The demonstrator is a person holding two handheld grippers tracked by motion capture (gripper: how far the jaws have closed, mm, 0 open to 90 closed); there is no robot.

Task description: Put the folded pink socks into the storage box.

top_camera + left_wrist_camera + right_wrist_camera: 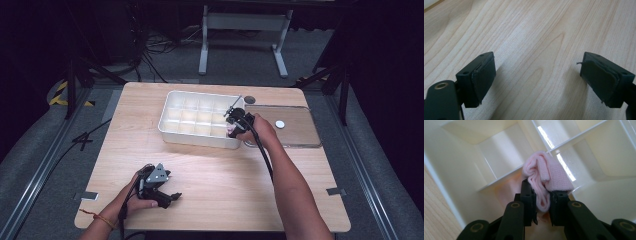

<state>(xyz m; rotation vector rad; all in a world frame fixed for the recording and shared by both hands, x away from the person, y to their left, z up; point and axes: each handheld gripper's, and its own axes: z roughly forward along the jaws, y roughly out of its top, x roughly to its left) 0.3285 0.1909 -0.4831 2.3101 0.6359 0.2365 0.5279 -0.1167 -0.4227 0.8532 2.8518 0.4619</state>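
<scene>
A white compartment tray (172,95) stands at the back middle of the wooden table. My right gripper (232,130) is over its near right corner, shut on a folded pink cloth (545,176). The cloth hangs above a compartment, next to the dividers (504,177). My left gripper (172,196) rests low near the table's front left, jaws wide apart with bare wood (536,50) between its pads (484,77).
A clear flat lid (305,137) lies right of the tray with a small white disc (280,124) on it. A dark round spot (249,99) sits on the table behind the tray. Tape marks (336,191) are near the table's side edges.
</scene>
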